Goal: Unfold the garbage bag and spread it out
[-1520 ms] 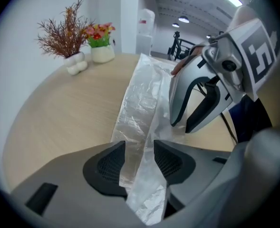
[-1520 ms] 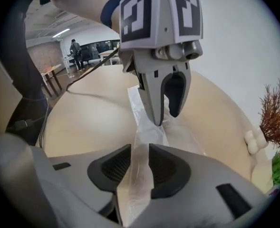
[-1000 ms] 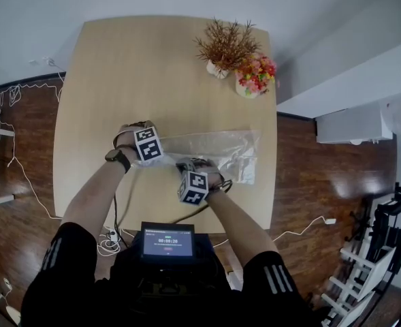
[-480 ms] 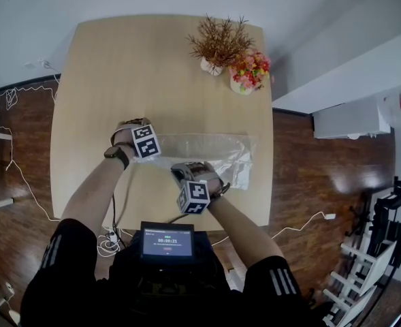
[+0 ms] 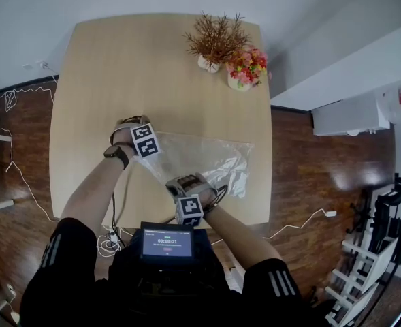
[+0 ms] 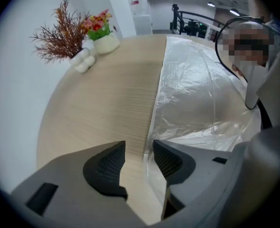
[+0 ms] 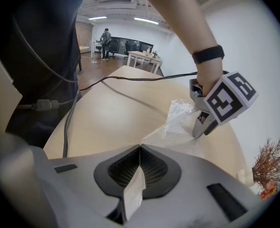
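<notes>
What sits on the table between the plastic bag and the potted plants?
Nothing: in the head view only bare tabletop separates the garbage bag from the twig plant and the flower pot.

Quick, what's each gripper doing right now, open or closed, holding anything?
Left gripper: open, jaws apart over the garbage bag edge, not pinching it.
Right gripper: closed, pinching a fold of the garbage bag.
</notes>
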### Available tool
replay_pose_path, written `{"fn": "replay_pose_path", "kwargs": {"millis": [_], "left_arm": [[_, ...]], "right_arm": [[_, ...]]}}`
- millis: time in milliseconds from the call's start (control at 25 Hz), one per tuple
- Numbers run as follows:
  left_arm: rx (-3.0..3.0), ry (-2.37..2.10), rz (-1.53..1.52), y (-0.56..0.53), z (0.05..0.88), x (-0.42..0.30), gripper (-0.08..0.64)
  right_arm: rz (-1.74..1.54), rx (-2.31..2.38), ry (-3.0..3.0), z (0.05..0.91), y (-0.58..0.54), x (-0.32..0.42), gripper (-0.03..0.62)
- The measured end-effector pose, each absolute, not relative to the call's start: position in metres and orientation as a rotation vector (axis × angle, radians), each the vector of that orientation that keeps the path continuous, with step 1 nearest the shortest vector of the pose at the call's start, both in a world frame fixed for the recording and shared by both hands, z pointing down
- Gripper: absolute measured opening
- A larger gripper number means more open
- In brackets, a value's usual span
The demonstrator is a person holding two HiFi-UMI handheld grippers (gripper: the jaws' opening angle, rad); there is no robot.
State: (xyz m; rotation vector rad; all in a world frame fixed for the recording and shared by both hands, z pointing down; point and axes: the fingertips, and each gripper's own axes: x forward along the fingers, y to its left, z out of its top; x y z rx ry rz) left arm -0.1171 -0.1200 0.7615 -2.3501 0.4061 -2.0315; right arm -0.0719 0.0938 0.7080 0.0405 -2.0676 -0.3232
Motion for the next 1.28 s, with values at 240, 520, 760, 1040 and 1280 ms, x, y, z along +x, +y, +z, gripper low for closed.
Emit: {"fn": "replay_pose_path", "kwargs": {"millis": [240,520,760,1040,1280], "left_arm": [[-2.336,0.422,-2.012,-0.12,0.762,-0.115,0.199],[-2.468,0.476,-1.906,-0.12,0.712,-0.108,0.199],[-2.429,0.421,-1.879,-0.096,0.679,-0.121,0.199],[-2.403,0.405,-1.95,-0.058,0.688,-0.148,0.199],[-2.416,0.339,-2.04,-0.033,0.737,-0.152,0.198]], "right_arm": [[-0.285,0.004,-1.991,0.738,0.102,-0.066,0.023],[-0.285,-0.004,-1.998,0.743,0.1,-0.067,0.025],[-0.276,-0.004,-1.998,0.743,0.1,-0.067,0.025],[-0.269,-0.013,-2.001,0.744,0.1,-0.066,0.026],[-0.242,-0.008,-2.015,0.744,0.099,-0.067,0.037]]}}
